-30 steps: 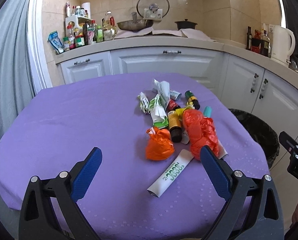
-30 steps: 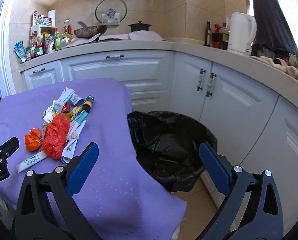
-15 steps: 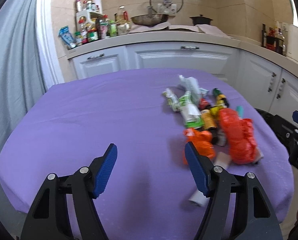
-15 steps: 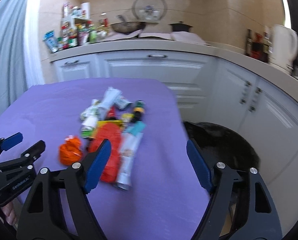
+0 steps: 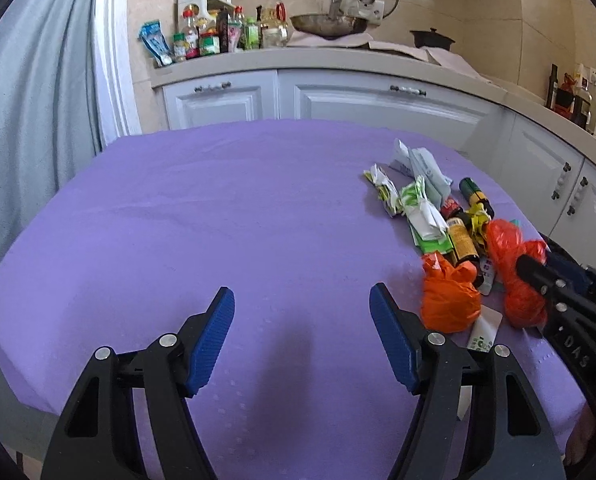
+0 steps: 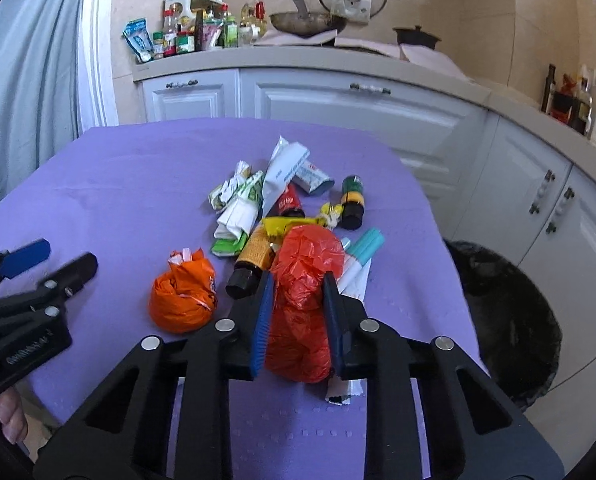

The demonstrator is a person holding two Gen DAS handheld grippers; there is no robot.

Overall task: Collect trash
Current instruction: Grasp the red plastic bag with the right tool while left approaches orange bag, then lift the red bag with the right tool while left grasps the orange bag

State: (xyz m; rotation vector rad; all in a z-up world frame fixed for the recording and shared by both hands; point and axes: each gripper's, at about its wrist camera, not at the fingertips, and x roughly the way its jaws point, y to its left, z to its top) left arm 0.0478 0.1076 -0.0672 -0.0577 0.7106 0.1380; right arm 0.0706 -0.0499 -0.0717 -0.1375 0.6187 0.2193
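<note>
- Two tools are yours here, and both work over the table (image 5: 177,220), draped in purple cloth, with white kitchen cabinets (image 6: 362,108) behind it.
- On the floor at the table's right side you have the bin (image 6: 510,320), lined with a black bag, its mouth open.
- Your trash pile (image 6: 281,208) lies on the right half of the table: crumpled green-and-white wrappers, small bottles, a yellow wrapper and a teal-capped tube, all heaped and touching.
- Your right tool (image 6: 298,320) has its blue pads pressed onto the red plastic bag (image 6: 306,264) from both sides, pinching it at the near end of the pile; whether the bag is clear of the cloth, you cannot tell.
- Your left tool (image 5: 302,336) hangs over bare cloth to the left of the pile, its fingers spread wide with nothing between them.
- Just left of the red bag sits the orange plastic bag (image 6: 183,296), knotted into a ball, resting on the cloth, apart from both tools.
- Beside the red bag lies a brown bottle (image 6: 253,260) on its side, black cap towards you.
- Under the red bag's near end a white packet (image 6: 344,392) pokes out.
</note>
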